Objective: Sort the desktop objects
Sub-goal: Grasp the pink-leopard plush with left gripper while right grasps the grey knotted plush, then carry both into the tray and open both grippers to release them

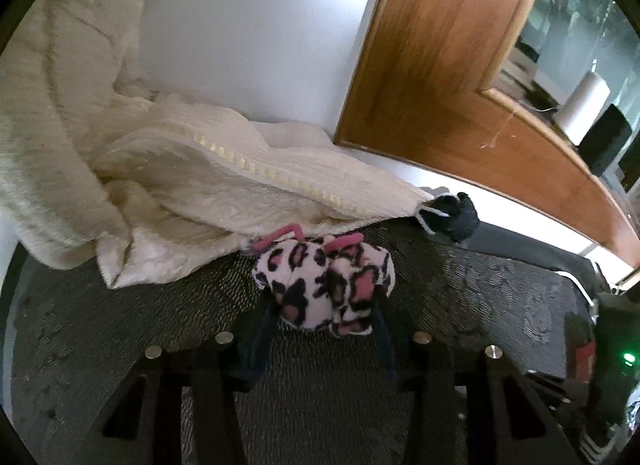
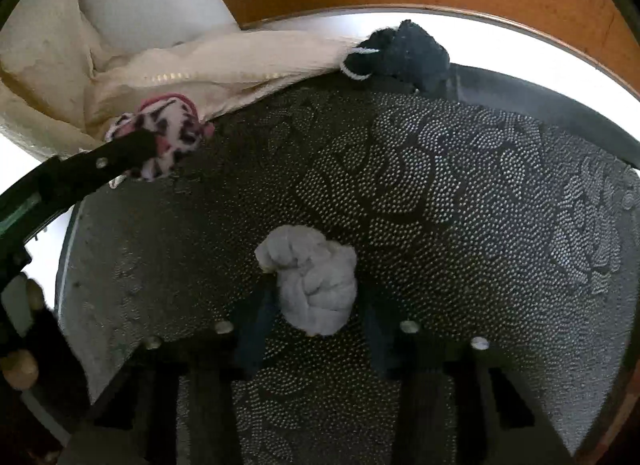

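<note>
A: Left gripper (image 1: 324, 301) — what's it got?
B: The pink leopard-print sock bundle (image 1: 322, 283). Fingers sit either side of it, pressed against the fabric, so it's clamped on that. Bundle is at the far edge of the dark patterned mat (image 1: 460, 305), just beside the cream knit garment (image 1: 200, 185) w/ the zipper.
A: And the right gripper (image 2: 316, 305)?
B: Jaws part-way apart w/ the grey sock ball (image 2: 312, 285) between them. The ball looks squeezed at the fingertips, but contact on the right-hand side isn't clear — can't tell if it's truly gripped. It's over the middle of the mat.
A: Anything else on the surface?
B: A dark navy sock bundle (image 2: 400, 51) w/ a white stripe, at the mat's far edge, touching the corner of the cream garment. In the right wrist view the left tool reaches in from the left, the leopard bundle at its tip. Wooden furniture panel (image 1: 432, 65) stands behind.
</note>
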